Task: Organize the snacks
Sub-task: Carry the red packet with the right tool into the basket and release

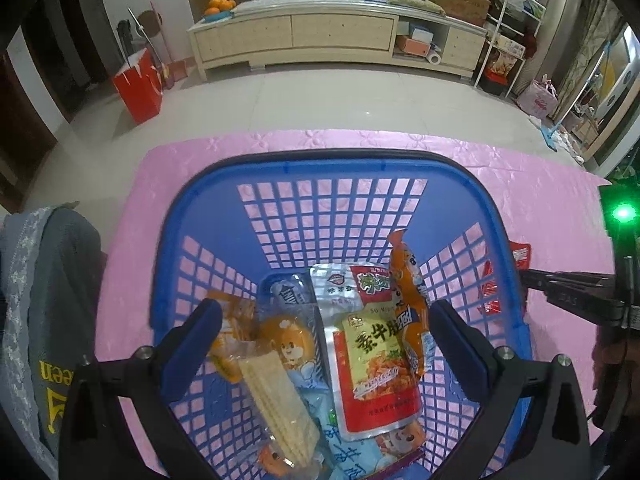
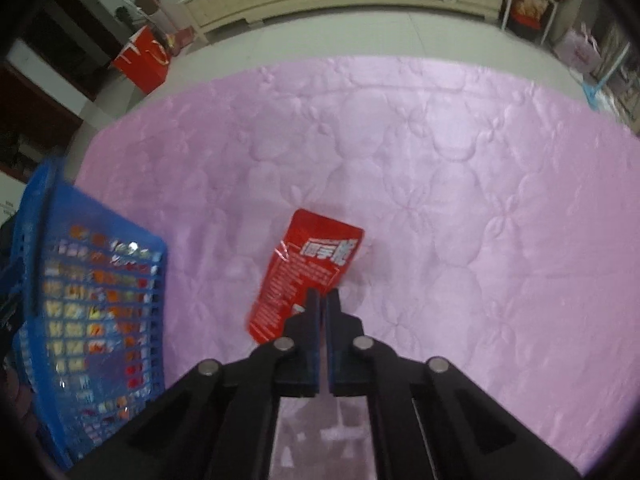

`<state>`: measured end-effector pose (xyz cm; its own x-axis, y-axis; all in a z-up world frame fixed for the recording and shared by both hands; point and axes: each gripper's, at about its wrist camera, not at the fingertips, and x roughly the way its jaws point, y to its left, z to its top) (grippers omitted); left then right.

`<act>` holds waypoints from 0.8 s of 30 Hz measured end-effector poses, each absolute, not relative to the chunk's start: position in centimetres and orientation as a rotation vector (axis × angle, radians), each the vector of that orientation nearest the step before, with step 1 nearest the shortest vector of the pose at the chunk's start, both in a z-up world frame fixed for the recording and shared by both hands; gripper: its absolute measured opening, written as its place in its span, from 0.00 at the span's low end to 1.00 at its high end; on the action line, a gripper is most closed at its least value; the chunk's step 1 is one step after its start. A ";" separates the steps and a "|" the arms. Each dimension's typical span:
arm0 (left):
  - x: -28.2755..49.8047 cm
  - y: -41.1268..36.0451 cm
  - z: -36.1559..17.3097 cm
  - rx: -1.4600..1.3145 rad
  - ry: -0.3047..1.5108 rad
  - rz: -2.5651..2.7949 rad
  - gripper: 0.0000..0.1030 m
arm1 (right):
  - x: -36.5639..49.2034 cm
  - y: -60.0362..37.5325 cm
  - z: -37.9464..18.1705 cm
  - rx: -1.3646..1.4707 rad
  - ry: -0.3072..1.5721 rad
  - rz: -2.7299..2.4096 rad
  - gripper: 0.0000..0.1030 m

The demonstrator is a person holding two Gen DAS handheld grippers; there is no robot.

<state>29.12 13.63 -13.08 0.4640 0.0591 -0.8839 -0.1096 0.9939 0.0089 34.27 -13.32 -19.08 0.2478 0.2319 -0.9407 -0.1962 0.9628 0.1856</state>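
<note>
Pinching the red snack packet (image 2: 306, 270) by its near corner, right gripper (image 2: 323, 300) has fingers pressed together on it; the packet looks tilted up over the pink quilted table cover (image 2: 440, 184), slightly blurred, so contact with the cover can't be told. Blue basket (image 2: 92, 292) sits just left of the packet in the right wrist view, mesh wall showing packets inside. Left gripper (image 1: 326, 320) is spread wide, holding nothing, hanging above the basket (image 1: 332, 164) interior. Inside lie a red-and-yellow pouch (image 1: 376, 368), an orange sausage stick (image 1: 410, 304) leaning on the right wall, a clear wafer pack (image 1: 276, 396) and a silver packet (image 1: 332, 288), overlapping. Beyond the table: tiled floor, a red paper bag (image 1: 138, 84), a long cream cabinet (image 1: 336, 36) with oranges (image 1: 219, 6) on top
</note>
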 end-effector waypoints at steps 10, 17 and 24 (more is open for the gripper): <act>25.7 12.7 -9.8 -0.046 1.023 0.080 0.99 | 29.9 -11.1 -10.2 -0.051 1.130 0.374 0.02; 22.5 13.3 -6.2 -0.067 0.955 0.070 0.99 | 27.1 -8.4 -5.5 -0.077 1.031 0.414 0.02; 20.1 13.9 -4.2 -0.064 0.909 0.083 0.99 | 25.4 -5.2 -3.6 -0.085 0.996 0.482 0.02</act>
<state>20.15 13.94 -4.18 0.6118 0.0447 -0.7897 -0.0987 0.9949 -0.0201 25.36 -5.20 -3.57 0.4483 0.3509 -0.8221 -0.4273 0.8919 0.1478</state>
